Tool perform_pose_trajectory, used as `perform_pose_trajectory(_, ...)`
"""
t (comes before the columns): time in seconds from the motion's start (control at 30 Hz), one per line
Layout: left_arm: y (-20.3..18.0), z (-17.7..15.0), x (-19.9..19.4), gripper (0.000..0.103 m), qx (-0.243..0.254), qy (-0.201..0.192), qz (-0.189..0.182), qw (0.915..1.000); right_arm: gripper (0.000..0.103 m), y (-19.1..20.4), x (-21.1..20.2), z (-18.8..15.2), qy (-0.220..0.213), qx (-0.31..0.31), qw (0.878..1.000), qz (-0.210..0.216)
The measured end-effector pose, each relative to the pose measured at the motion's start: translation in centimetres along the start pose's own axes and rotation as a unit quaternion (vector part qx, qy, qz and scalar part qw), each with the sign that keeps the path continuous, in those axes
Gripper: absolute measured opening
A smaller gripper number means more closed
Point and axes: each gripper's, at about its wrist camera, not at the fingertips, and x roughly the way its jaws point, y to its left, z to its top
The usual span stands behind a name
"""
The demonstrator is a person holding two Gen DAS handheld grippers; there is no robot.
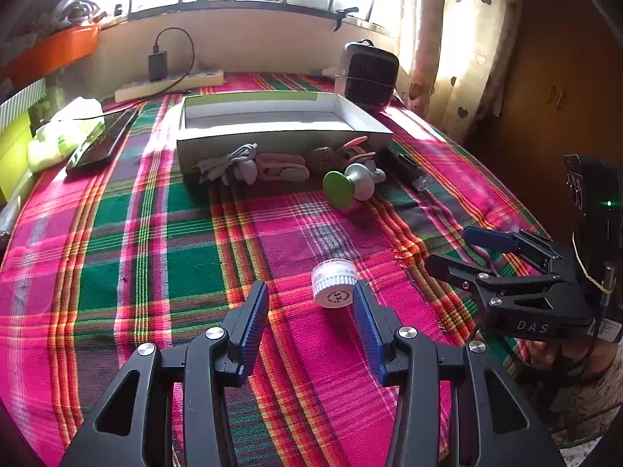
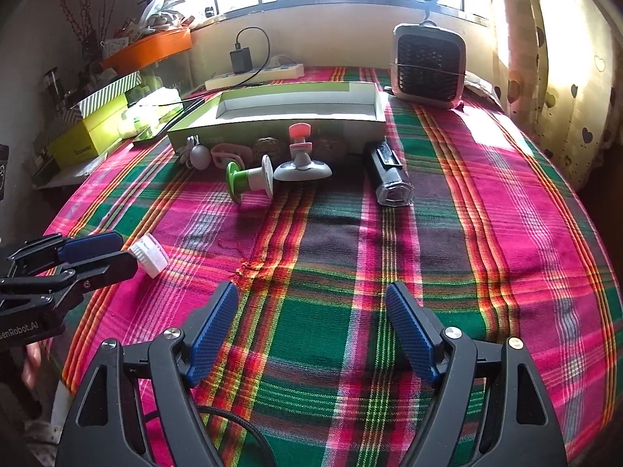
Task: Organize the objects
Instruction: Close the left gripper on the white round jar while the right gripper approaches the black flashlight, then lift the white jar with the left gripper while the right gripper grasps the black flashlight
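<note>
A small white jar [image 1: 333, 282] lies on its side on the plaid cloth, just ahead of my open left gripper [image 1: 311, 294] and touching its right finger [image 1: 366, 323]; it also shows in the right wrist view [image 2: 150, 255]. My right gripper [image 2: 311, 295] is open and empty over the cloth. An open white-and-green box [image 1: 280, 124] [image 2: 288, 113] stands at the back. In front of it lie a grey cable [image 1: 229, 161], a pink clip [image 1: 280, 165], a green-and-white spool [image 2: 249, 179], a grey stand with a pink top [image 2: 301, 155] and a black torch [image 2: 387, 175].
A grey heater [image 2: 426, 64] stands back right. A power strip with a charger [image 2: 253, 70] lies along the back wall. A dark phone [image 1: 103, 142] and pale bags [image 1: 62, 132] sit at the left, by green boxes [image 2: 93, 132]. Curtains [image 2: 564, 58] hang at the right.
</note>
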Motion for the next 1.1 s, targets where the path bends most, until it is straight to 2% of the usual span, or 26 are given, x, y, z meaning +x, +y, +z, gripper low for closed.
perform_pose_trajectory(0.2,-0.8,0.2,1.1,0.042,0.014,0.012,-0.002,0.9998,0.079,-1.0,-0.1,0.4,-0.003,0.012,1.000,-0.004)
perform_pose_trajectory(0.5,-1.0,0.7,2.1,0.041,0.018,0.027,0.014,0.9994,0.079,-2.4,0.4,1.3,0.000,0.015,1.000,-0.017)
perform_pose_trajectory(0.67,-0.3,1.1,2.5,0.025,0.004,0.025,0.027,0.9993,0.078,-3.3,0.9,2.3,0.002,0.017,1.000,-0.025)
perform_pose_trajectory(0.7,-0.1,1.2,2.5,0.025,0.001,0.024,0.028,0.9993,0.078,-3.4,1.0,2.5,0.003,0.017,1.000,-0.025)
perform_pose_trajectory(1.1,0.9,2.4,3.4,0.025,-0.012,0.023,0.038,0.9990,0.064,-4.6,3.2,5.3,0.023,0.022,0.999,-0.021)
